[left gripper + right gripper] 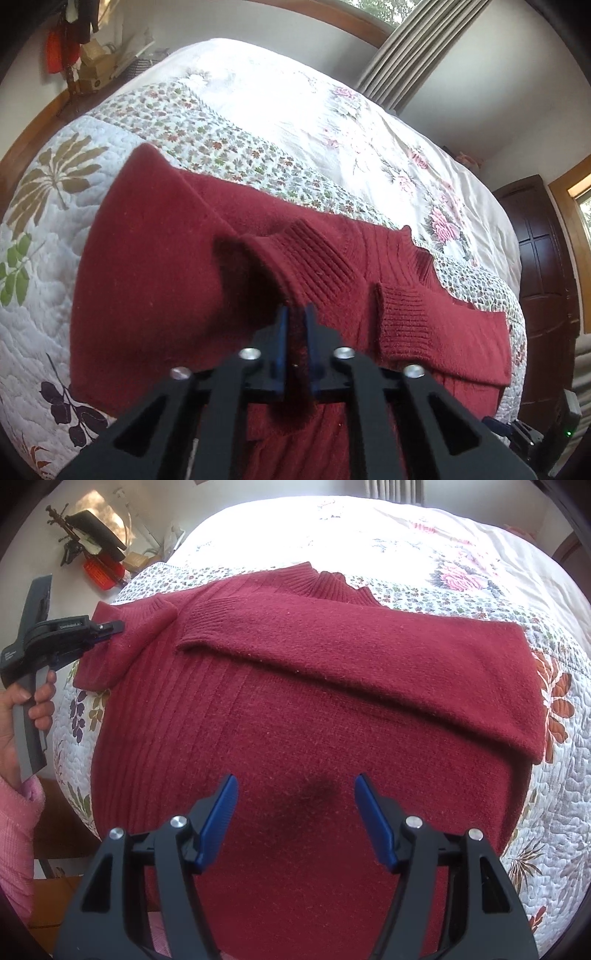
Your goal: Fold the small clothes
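Sweater (295, 709), dark red knit, lies spread flat on the quilted bed (554, 812), ribbed collar (325, 579) toward the far side. Nearest in the right wrist view, the right claw (295, 812) hovers just above the lower body of the knit with its blue pads (218, 819) spread wide and nothing between them; judging by that, it is free to take the hem or to press the cloth flat. Beyond it, one sleeve (369, 657) is already laid across the chest, its cuff (207, 631) reaching toward the left shoulder. Farther left, the left claw (107, 631) has its fingers closed narrow on the other sleeve's cuff end (295, 339); the left wrist view shows red knit pinched between the blue pads (282, 332). The hold probably serves to carry this second sleeve inward over the first. A hand (33, 705) grips the left tool's handle, claw pointing across the bed, with a pink sleeve (14, 834) at the wrist. At the far end of the bed, the flowered bedspread (369, 122) lies in bright daylight.
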Motion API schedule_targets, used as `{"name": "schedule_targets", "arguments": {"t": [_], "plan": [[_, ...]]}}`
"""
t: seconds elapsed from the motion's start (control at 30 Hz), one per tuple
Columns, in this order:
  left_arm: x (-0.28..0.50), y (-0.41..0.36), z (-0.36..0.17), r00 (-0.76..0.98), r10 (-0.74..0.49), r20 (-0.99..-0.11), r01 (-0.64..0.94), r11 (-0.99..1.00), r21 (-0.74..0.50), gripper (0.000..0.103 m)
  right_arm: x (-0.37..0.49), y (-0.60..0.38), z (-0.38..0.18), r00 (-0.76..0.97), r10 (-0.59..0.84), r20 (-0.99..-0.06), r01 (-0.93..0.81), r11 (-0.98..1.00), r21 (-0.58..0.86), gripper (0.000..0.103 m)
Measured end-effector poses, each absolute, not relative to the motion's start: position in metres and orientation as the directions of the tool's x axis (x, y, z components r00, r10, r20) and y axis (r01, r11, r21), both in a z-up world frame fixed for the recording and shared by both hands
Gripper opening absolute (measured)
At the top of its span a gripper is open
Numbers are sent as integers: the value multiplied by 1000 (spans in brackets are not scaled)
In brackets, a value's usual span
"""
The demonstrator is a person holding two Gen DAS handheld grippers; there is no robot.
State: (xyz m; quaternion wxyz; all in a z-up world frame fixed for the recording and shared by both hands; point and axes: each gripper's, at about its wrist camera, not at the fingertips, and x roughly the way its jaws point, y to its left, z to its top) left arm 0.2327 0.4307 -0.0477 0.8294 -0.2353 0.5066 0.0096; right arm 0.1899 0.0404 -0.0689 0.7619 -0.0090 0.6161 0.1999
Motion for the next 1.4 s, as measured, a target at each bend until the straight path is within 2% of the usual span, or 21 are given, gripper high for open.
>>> {"name": "schedule_targets", "arguments": {"t": [0.07, 0.2, 0.37, 0.47, 0.6, 0.7, 0.87, 0.97, 1.1, 1.27, 1.4], "plan": [[230, 421, -41, 517, -219, -828, -222, 899, -376, 6, 189, 37, -70, 163, 290, -943, -307, 923, 231, 66], [221, 379, -24, 554, -270, -788, -42, 936, -350, 6, 192, 30, -73, 161, 284, -945, -285, 930, 231, 66], [221, 337, -43, 355, -473, -806, 157, 880, -448, 13, 195, 29, -74, 160, 290, -944, -286, 928, 236, 66], [213, 336, -47, 315, -504, -804, 186, 864, -468, 18, 196, 32, -71, 164, 293, -942, -295, 926, 236, 66], [202, 369, -34, 404, -441, -801, 120, 894, -432, 22, 203, 40, -66, 167, 309, -936, -306, 919, 249, 66], [202, 404, -32, 465, -293, -835, -2, 943, -332, 22, 209, 55, -62, 163, 327, -931, -334, 906, 259, 66], [207, 443, -57, 443, -158, -883, -129, 963, -237, 22, 221, 86, -62, 131, 364, -922, -368, 882, 295, 66], [214, 456, -89, 381, -195, -904, -186, 941, -281, 21, 231, 104, -65, 99, 394, -914, -374, 866, 333, 66], [209, 461, -80, 415, -215, -884, -197, 927, -318, 21, 244, 126, -68, 71, 418, -906, -368, 855, 366, 66], [202, 463, -58, 463, -173, -869, -179, 942, -283, 35, 265, 152, -81, 47, 423, -905, -365, 850, 379, 65], [198, 470, -46, 485, -165, -859, -179, 943, -282, 41, 276, 166, -100, 6, 442, -897, -342, 844, 414, 49]]}}
